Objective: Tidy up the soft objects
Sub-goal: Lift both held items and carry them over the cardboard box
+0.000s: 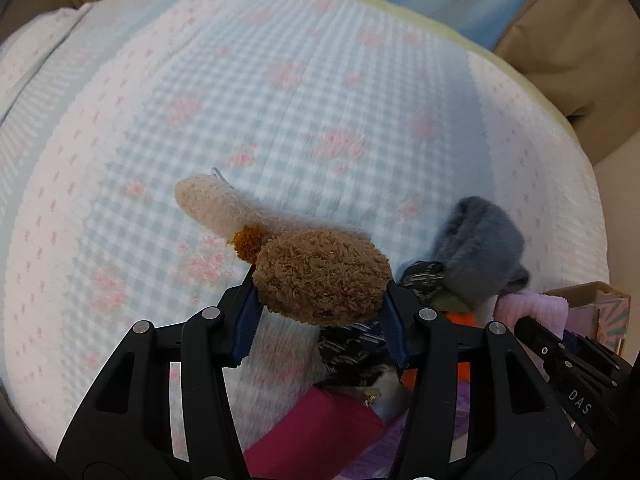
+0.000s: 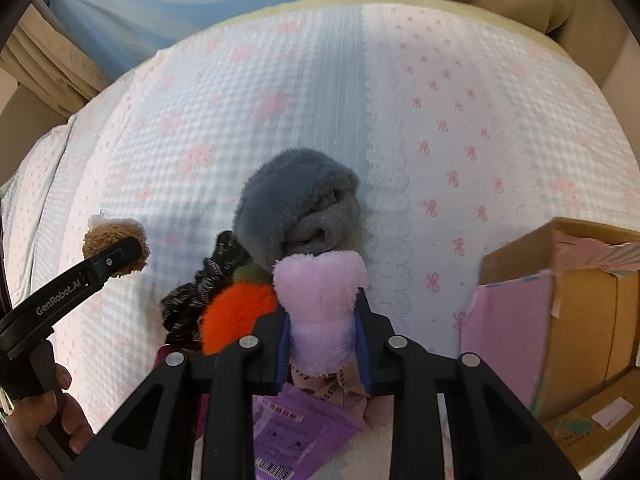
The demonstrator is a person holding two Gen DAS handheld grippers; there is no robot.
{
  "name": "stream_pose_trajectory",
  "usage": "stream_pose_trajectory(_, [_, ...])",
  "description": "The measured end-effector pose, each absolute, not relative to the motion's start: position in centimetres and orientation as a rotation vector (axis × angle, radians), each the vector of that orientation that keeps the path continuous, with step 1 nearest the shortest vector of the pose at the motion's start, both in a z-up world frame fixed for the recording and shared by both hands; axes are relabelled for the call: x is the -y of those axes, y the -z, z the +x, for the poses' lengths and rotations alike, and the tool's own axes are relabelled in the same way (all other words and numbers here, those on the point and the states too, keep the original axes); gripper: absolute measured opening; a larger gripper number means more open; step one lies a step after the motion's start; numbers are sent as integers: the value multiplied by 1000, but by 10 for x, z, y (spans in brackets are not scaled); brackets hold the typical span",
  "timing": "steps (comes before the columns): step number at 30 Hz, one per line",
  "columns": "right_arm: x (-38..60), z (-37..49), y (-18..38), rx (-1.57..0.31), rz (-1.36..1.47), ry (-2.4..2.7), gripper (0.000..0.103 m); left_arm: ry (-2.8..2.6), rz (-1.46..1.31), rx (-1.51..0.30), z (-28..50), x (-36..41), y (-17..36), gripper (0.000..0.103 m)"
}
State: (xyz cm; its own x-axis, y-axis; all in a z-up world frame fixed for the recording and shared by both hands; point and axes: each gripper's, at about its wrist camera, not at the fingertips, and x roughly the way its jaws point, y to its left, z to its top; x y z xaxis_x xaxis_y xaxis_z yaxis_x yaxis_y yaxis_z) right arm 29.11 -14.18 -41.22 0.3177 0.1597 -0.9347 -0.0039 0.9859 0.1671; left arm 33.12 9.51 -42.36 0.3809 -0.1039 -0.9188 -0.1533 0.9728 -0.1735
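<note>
My left gripper (image 1: 322, 312) is shut on a fuzzy brown-and-cream sock (image 1: 320, 276), whose cream end (image 1: 212, 204) trails over the bed. That sock (image 2: 116, 240) and the left gripper's finger (image 2: 100, 264) show at the left of the right wrist view. My right gripper (image 2: 322, 340) is shut on a fluffy lilac sock (image 2: 320, 300), held just above the pile. A grey fluffy sock (image 2: 296, 208) lies beyond it on the bed, with an orange plush piece (image 2: 236, 312) and a black patterned sock (image 2: 200, 292) beside it. The grey sock (image 1: 480, 248) sits right of my left gripper.
A blue-and-white checked bedspread (image 1: 280, 100) with pink flowers covers the bed. A cardboard box (image 2: 568, 300) with pink paper stands at the right. A purple labelled packet (image 2: 296, 432) and a magenta item (image 1: 320, 428) lie under the grippers. A hand (image 2: 44, 420) holds the left gripper's handle.
</note>
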Motion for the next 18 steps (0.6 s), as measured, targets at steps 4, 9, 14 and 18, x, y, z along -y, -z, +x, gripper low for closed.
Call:
stream_pose_trajectory(4, [142, 279, 384, -1195, 140, -106, 25, -19, -235, -1140, 322, -93, 396, 49])
stream_pose_trajectory(9, [139, 258, 341, -1126, 139, -110, 25, -19, -238, -1077, 305, -96, 353, 49])
stream_pose_trajectory(14, [139, 229, 290, -1071, 152, -120, 25, -41, -232, -1027, 280, -103, 301, 49])
stream_pose_trajectory(18, [141, 205, 239, -1023, 154, -142, 25, -47, -227, -988, 254, -105, 254, 49])
